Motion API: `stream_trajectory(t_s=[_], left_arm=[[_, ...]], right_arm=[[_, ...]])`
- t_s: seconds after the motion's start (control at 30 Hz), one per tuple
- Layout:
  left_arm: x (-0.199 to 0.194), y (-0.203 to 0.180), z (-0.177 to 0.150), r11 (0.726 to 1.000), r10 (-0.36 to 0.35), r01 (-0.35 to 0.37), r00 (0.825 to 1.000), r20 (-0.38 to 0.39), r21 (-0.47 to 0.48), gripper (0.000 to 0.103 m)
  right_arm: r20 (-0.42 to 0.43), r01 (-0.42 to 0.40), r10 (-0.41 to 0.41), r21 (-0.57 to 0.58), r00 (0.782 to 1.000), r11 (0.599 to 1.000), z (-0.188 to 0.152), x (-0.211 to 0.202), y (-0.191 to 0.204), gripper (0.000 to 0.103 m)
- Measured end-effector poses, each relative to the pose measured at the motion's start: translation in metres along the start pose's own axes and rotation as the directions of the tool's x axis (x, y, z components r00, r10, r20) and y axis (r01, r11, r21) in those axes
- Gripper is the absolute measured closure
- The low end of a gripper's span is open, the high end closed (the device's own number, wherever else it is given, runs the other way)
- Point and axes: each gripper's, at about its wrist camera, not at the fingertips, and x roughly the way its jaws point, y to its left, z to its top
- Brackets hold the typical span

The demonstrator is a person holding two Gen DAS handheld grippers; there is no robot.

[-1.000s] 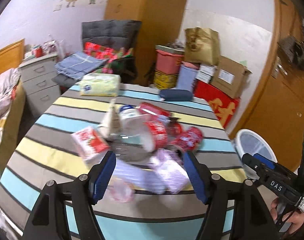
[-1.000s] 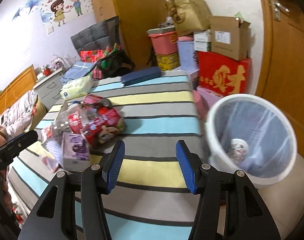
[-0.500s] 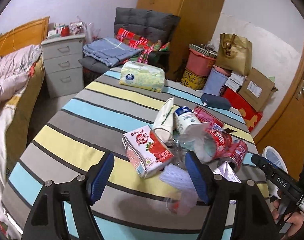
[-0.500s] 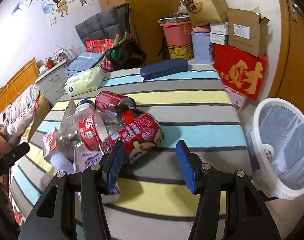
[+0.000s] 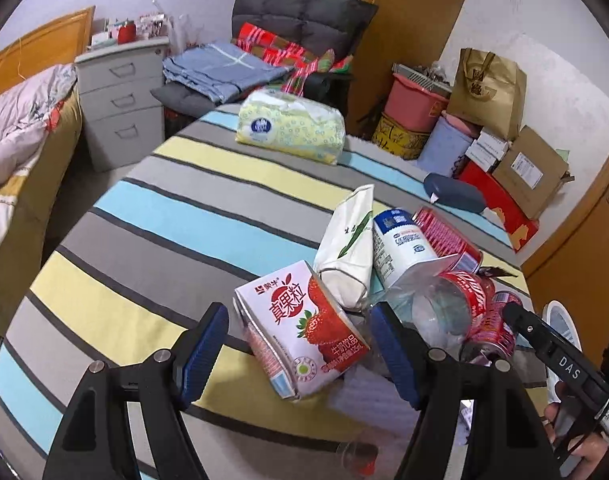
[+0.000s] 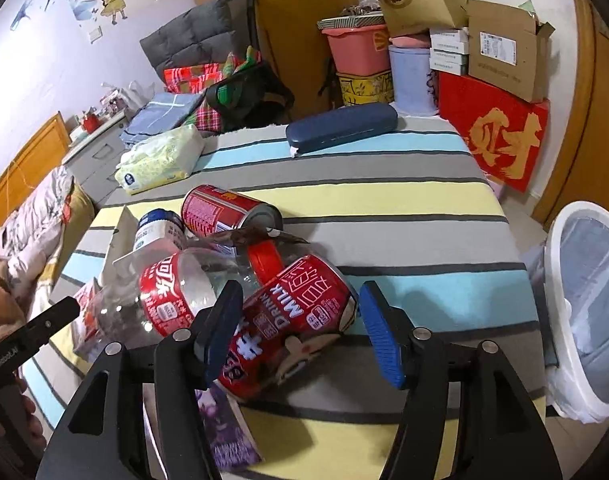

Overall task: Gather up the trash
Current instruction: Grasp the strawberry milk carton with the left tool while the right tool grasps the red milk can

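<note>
A: Where's my right claw [image 6: 300,330]?
B: Astride the red can [image 6: 288,330] lying on the counter [image 6: 384,208], jaws opening, no grip. Can's long axis runs diagonally across the gap.
A: Left claw [image 5: 298,354]?
B: Released, straddling the strawberry carton [image 5: 304,330].

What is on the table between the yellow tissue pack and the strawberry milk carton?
Nothing: in the left wrist view, only bare striped tablecloth lies between the tissue pack and the strawberry milk carton.
</note>
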Motion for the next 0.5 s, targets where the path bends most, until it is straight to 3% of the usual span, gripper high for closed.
stream_trajectory(t_s=[0.23,0.5], left_arm=[[0.015,-0.008,-0.006,0.999,0.032,-0.030,0.999,-0.038,0.043,0.030],[0.010,-0.007,-0.009,0.994,0.057,-0.053,0.997,-0.042,0.096,0.028]], right_arm=[[-0.030,0.031,-0.033,-0.064,0.999,0.997,0.001,0.008,0.009,0.035],[-0.083,0.002,-0.011,-0.110,0.996,0.994,-0.013,-0.002,0.007,0.035]])
